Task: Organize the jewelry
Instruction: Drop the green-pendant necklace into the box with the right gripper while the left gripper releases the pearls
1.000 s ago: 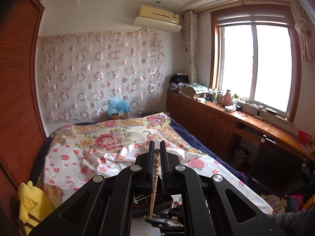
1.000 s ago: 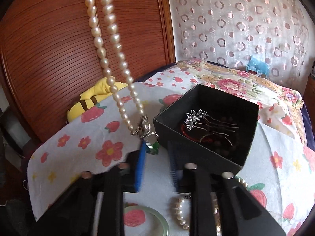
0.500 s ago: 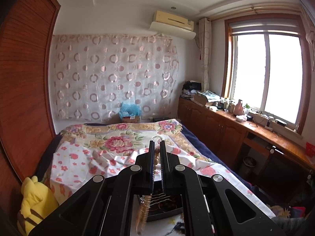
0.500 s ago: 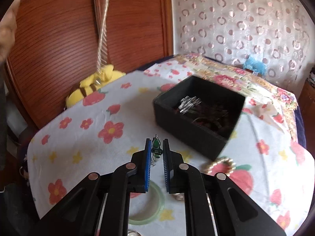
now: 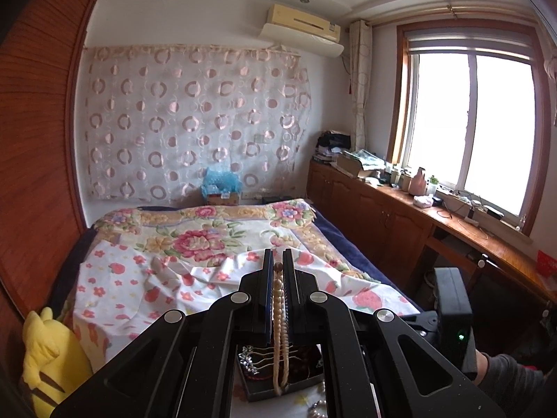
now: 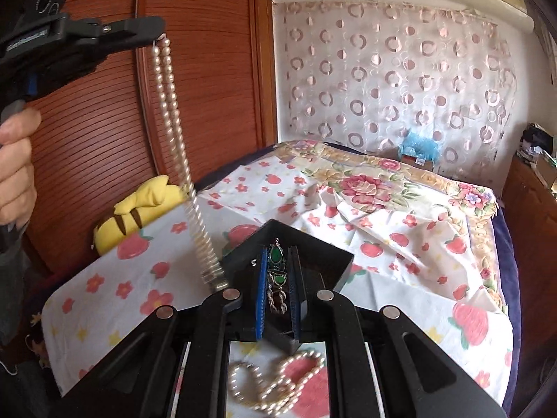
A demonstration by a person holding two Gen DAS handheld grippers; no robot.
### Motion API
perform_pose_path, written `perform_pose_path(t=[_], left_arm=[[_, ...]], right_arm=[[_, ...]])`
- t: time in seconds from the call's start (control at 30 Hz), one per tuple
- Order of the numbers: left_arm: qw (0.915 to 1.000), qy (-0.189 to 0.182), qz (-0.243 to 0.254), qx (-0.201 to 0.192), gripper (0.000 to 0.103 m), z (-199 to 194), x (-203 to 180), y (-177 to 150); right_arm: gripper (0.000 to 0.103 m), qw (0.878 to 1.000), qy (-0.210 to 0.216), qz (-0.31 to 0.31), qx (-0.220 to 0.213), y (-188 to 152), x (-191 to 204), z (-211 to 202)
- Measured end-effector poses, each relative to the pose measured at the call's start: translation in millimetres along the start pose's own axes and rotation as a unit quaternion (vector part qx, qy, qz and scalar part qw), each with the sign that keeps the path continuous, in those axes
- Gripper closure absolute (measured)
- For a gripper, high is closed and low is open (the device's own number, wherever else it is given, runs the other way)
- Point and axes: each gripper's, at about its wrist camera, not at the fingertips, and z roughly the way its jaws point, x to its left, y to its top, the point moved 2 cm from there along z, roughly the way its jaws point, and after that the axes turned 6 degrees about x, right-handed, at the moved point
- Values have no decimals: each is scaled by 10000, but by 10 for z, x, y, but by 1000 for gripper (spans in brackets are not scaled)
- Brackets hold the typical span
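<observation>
Above black box (image 6: 306,254) on bed: left gripper (image 5: 277,264) pinches top of pearl necklace (image 6: 170,104), strand hanging doubled toward box. Right gripper (image 6: 277,271) clamped on green pendant (image 6: 276,255) at its other end. Limp, light, beads slippery, thread prob fragile; grip clasp/pendant, lower slack in slowly.

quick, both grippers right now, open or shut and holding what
Left gripper: shut on the pearl necklace.
Right gripper: shut on the green pendant.
</observation>
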Motion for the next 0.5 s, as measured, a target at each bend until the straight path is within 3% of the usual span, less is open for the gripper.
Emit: perform_pose_path(t=[0.23,0.4,0.5], left_arm=[[9988,66,-60,487,98,500,132,-210],[9954,142,-102,937,98,826,214,-397],[9944,163,-95,1040,98,913,224,-453]], right_arm=[[89,9996,16,103,268,-66,-102,424],[88,9993,-37,159,324,-94,-170,514],[76,9993,-21,191,310,-92,-211,512]])
